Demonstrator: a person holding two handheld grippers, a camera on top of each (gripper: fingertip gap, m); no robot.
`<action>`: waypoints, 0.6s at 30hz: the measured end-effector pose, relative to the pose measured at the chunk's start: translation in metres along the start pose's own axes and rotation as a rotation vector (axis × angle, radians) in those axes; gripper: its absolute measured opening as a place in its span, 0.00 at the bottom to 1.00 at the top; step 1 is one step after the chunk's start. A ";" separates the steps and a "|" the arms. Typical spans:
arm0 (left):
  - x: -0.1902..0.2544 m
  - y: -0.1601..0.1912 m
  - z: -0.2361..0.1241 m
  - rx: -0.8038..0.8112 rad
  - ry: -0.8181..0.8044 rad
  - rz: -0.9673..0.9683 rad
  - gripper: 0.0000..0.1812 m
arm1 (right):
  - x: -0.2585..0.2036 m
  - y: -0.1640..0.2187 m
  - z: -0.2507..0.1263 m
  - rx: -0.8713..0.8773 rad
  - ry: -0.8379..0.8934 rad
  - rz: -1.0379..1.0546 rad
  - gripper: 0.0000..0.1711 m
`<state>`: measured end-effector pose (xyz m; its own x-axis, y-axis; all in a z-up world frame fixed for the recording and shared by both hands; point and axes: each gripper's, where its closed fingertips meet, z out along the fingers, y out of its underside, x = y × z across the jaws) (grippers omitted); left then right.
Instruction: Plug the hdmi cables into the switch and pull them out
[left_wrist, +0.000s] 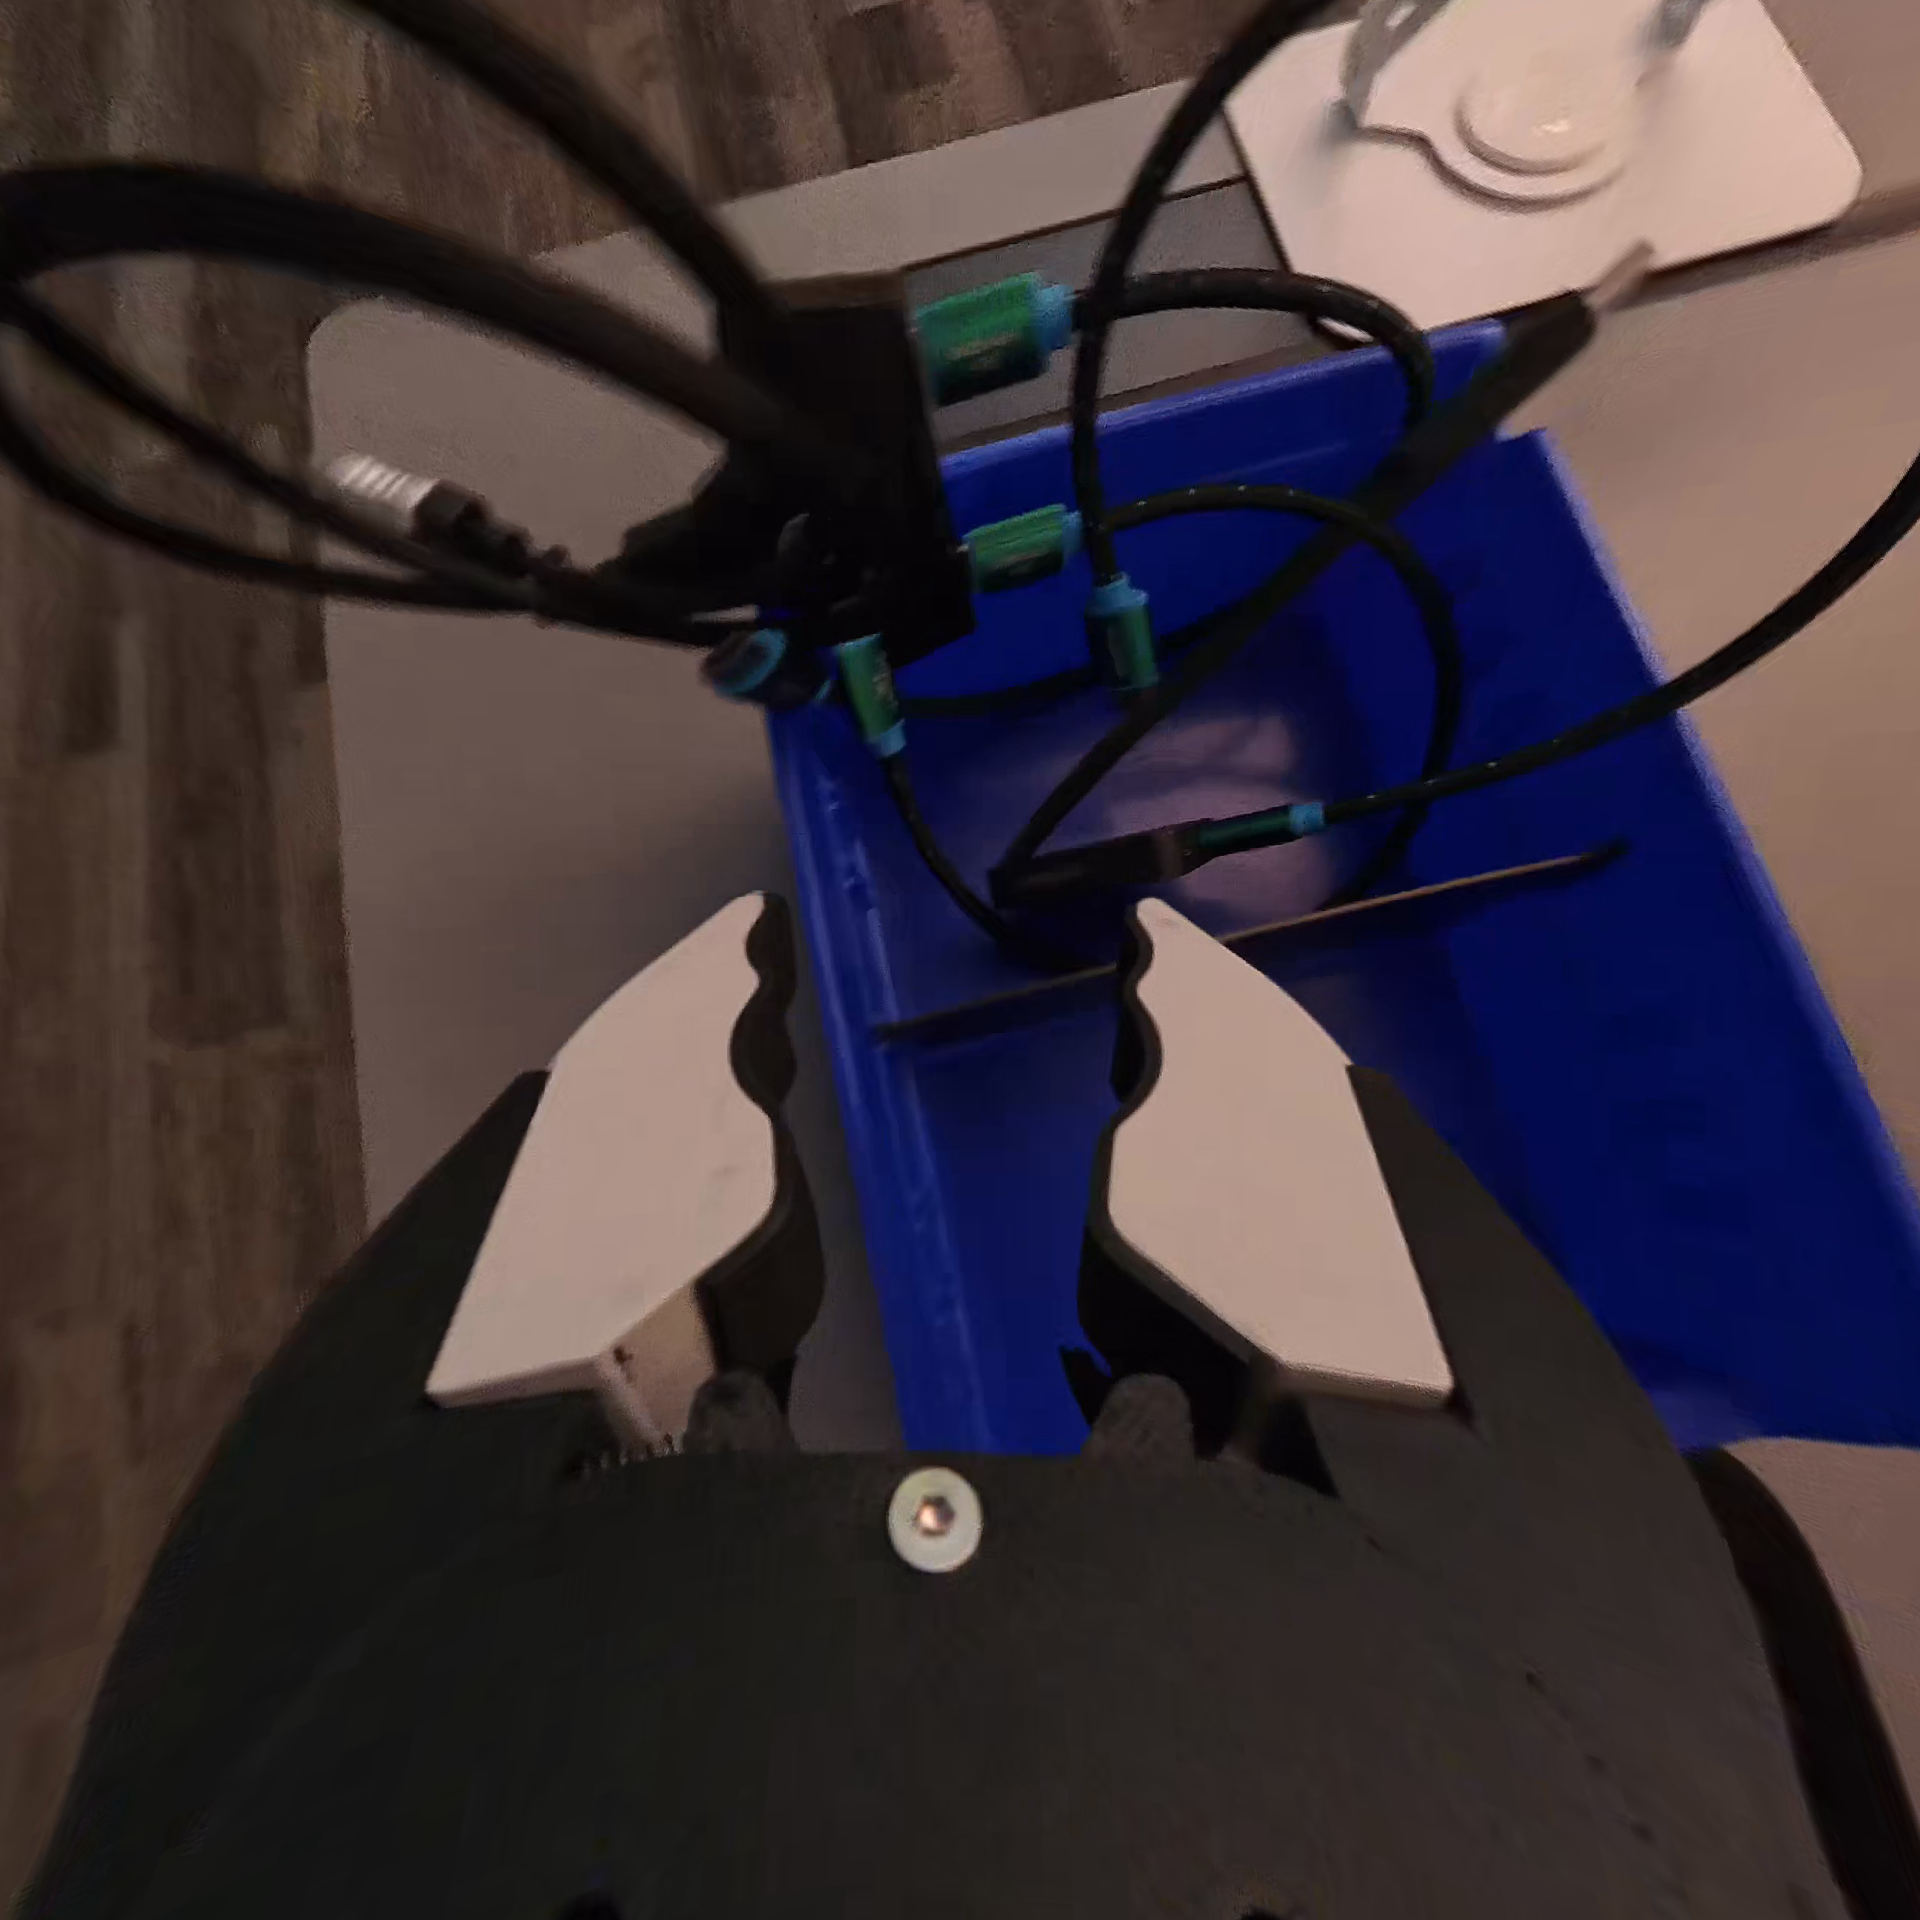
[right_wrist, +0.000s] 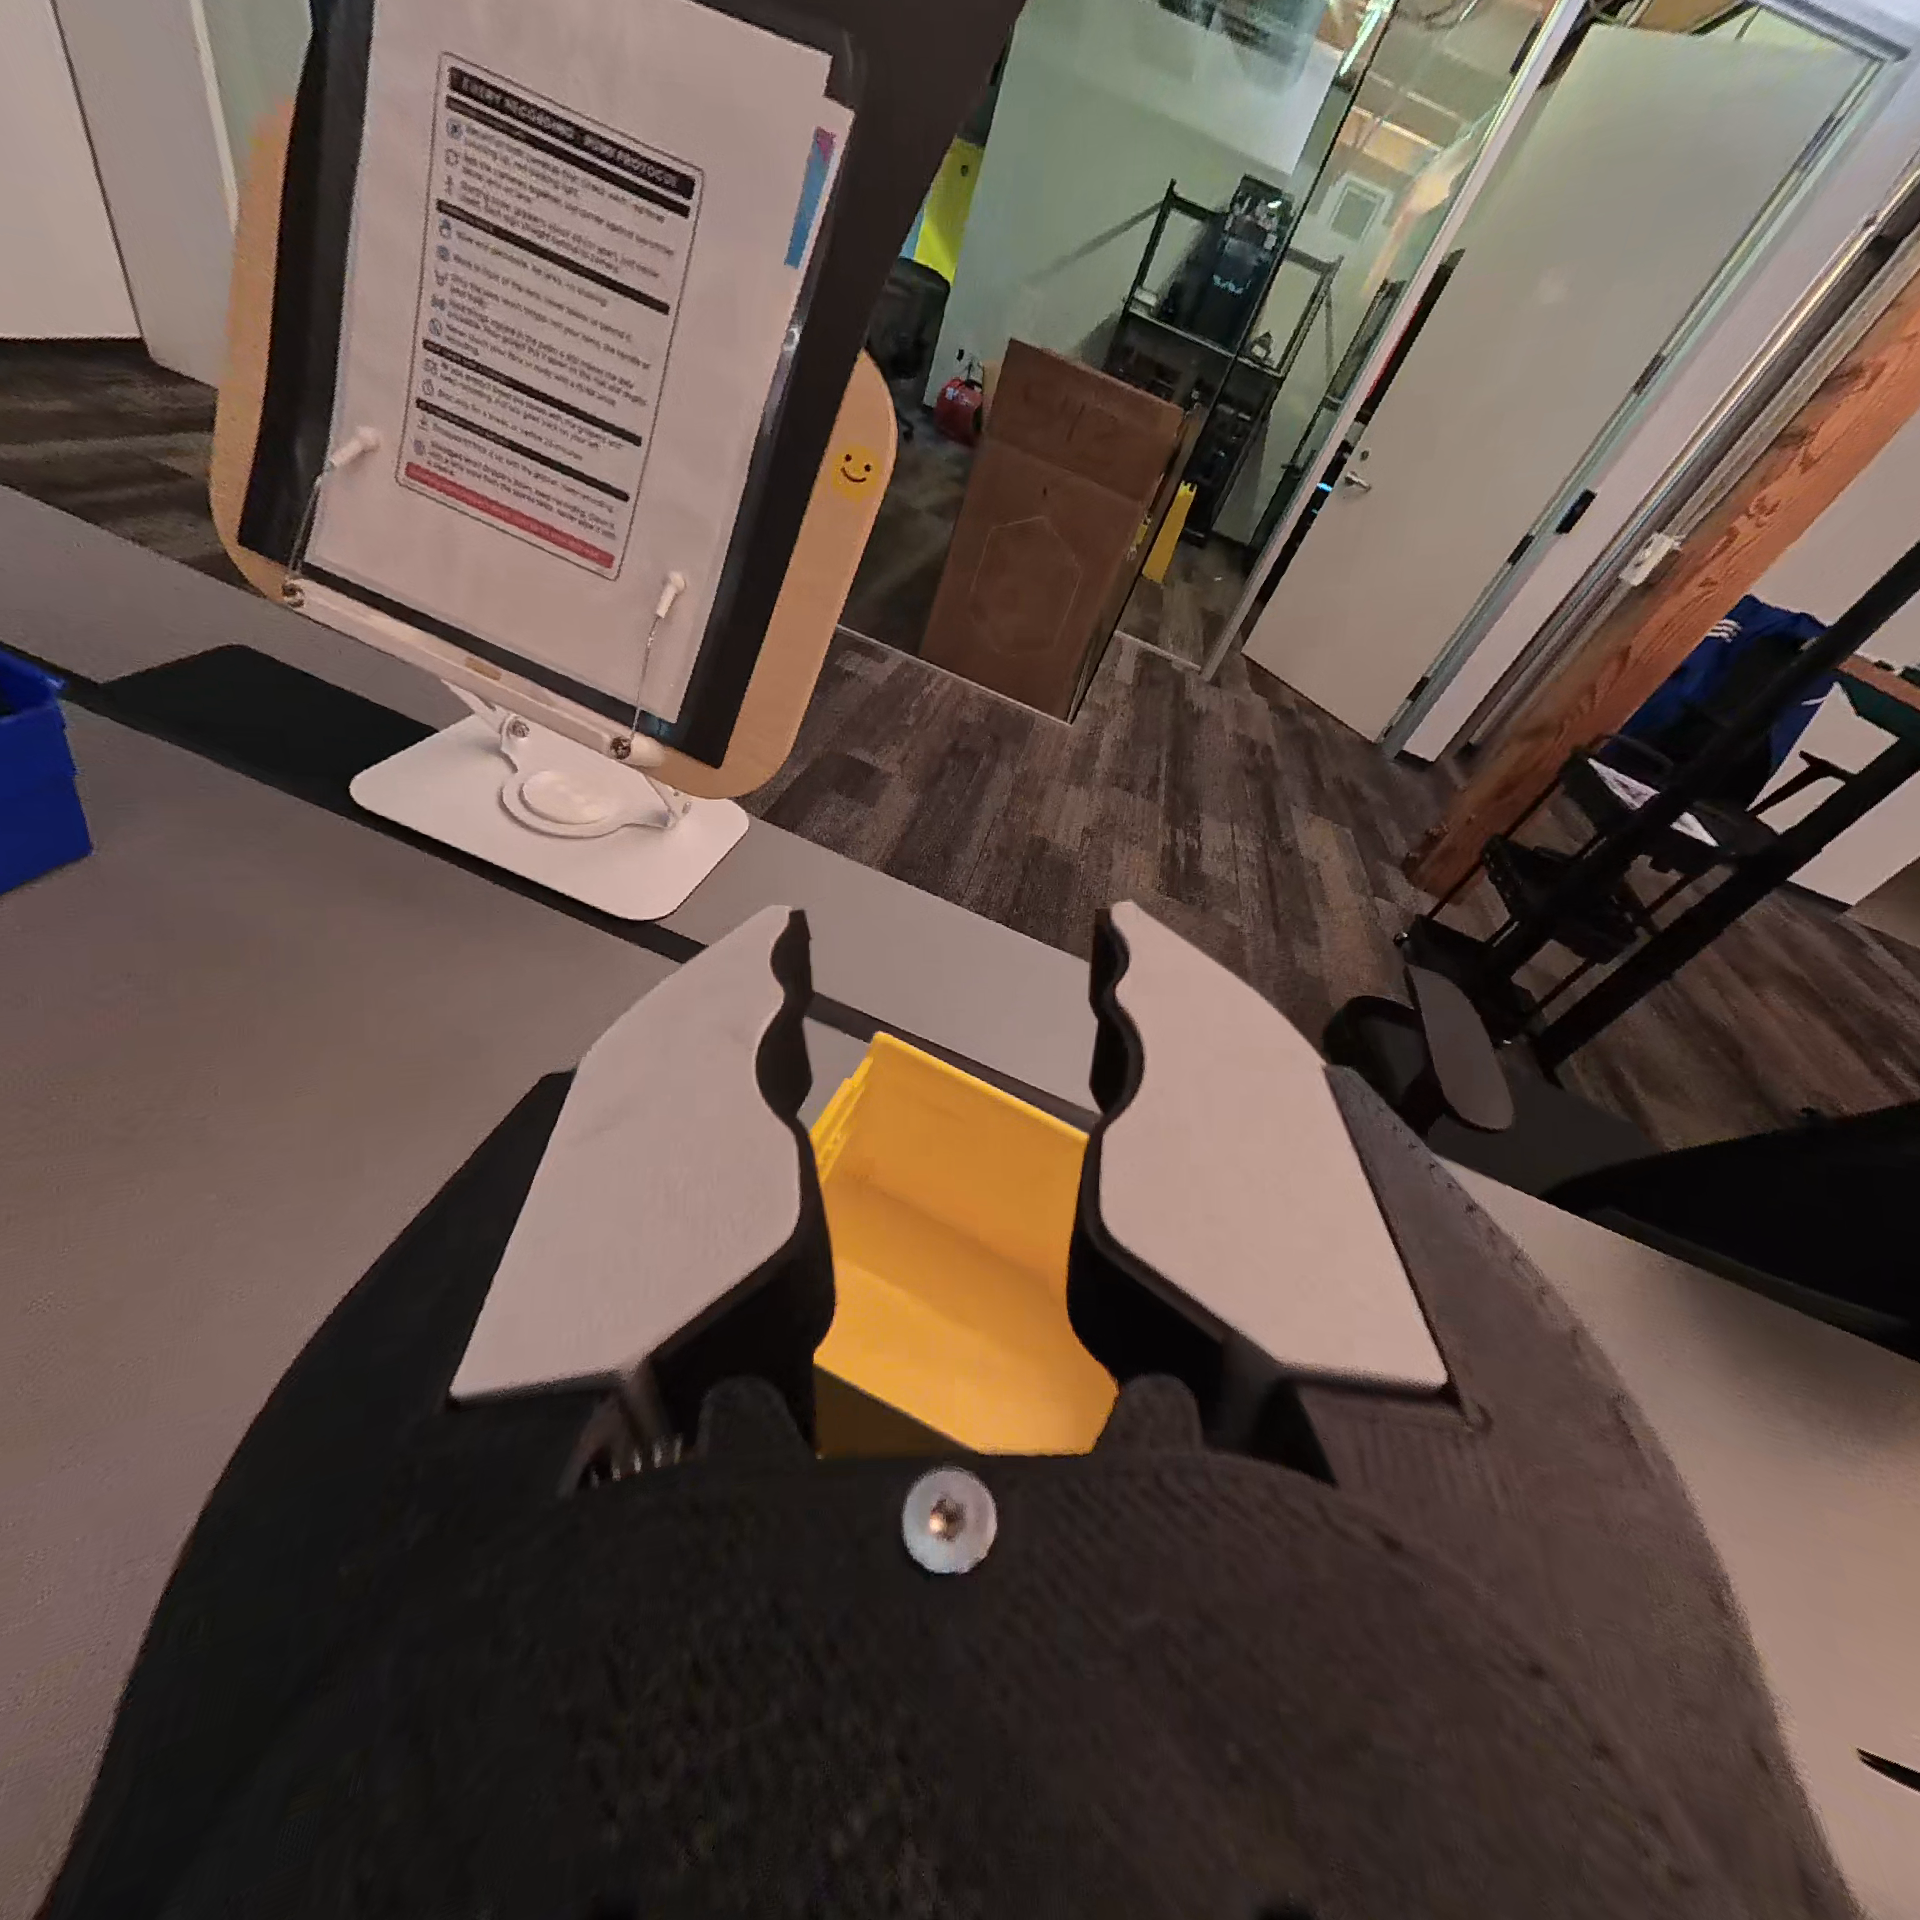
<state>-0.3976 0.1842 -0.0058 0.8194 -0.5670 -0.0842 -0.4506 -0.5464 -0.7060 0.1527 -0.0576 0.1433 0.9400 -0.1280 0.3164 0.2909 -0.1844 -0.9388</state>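
In the left wrist view, a black switch (left_wrist: 842, 468) sits at the far left corner of a blue bin (left_wrist: 1558, 1091). Two green HDMI plugs (left_wrist: 987, 332) (left_wrist: 1023, 551) are plugged into its right side. Other green-ended braided cables (left_wrist: 871, 691) hang from its underside into the bin. A loose black HDMI plug (left_wrist: 1101, 868) lies in the bin beyond a dark divider (left_wrist: 1351, 909). My left gripper (left_wrist: 954, 920) is open and empty above the bin's near left wall. My right gripper (right_wrist: 951, 925) is open and empty above a yellow bin (right_wrist: 956, 1247).
Thick black cables (left_wrist: 312, 260) loop off the switch to the left over the grey table (left_wrist: 520, 831). A white document stand (right_wrist: 551, 821) holding a printed sheet stands at the table's far edge. The blue bin's corner (right_wrist: 31, 779) shows at the left of the right wrist view. Beyond are floor and office chairs (right_wrist: 1455, 1049). Left tips to right tips: about 60 cm.
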 end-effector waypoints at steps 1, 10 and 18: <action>0.006 -0.002 0.007 0.008 0.014 0.030 0.32 | -0.003 0.002 0.001 -0.009 -0.012 0.000 0.31; 0.015 -0.006 0.036 0.043 0.126 0.030 0.02 | -0.044 0.007 0.020 -0.055 -0.106 -0.071 0.30; 0.054 -0.067 -0.043 0.260 0.089 0.084 0.02 | -0.231 -0.019 0.049 0.206 -0.458 -0.439 0.30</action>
<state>-0.3387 0.1638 0.0672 0.7439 -0.6614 -0.0960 -0.3998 -0.3252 -0.8570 -0.0609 0.0229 0.0817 0.6940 0.3520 0.6281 0.6492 0.0713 -0.7573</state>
